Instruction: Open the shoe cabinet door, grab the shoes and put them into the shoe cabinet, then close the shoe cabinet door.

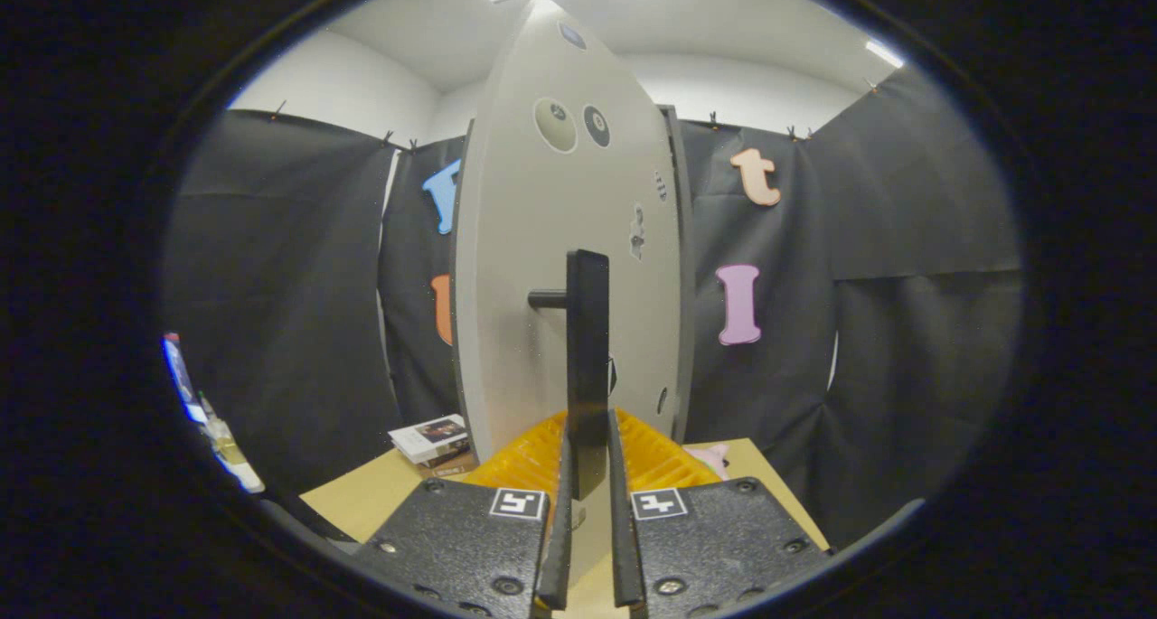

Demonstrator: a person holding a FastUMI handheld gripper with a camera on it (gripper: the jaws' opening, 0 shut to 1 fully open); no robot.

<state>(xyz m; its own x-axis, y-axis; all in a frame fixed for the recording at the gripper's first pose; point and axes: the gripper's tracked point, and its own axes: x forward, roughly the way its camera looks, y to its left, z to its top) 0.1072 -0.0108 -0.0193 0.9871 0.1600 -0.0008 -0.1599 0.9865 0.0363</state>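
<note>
A: Start at the claw (587, 497). What's it doing?

B: Its two fingers are drawn nearly together, and the lower end of the door handle (587, 366), a dark upright bar, sits in the narrow gap between them. They look to be pinching it from both sides, though I can't swear that each pad truly presses.

A: Why hold it so low?

B: My guess is leverage. The bar stands off the door (533, 267) on a short peg, so there's room for a finger on each side, and the handle is the natural thing to swing the panel by.

A: And the door itself?

B: It's a pale panel rising just beyond the fingers, seen nearly edge-on and swung out toward us. Round fittings sit near its top, with small hardware along its right side. Behind that side a darker upright strip looks like the cabinet's frame; the inside is hidden.

A: Where are the shoes?

B: I can't make out any for certain. Something ribbed and yellow (651, 456) lies on the table (362, 501) just behind the fingers, and a small pink thing (712, 457) is beside it to the right. What either is, I can't tell.

A: Room to move?

B: A stack of books (432, 440) lies near the door's lower left edge, so a swing that way looks tight. To the right there's bare tabletop, then the booth's cloth wall.
</note>
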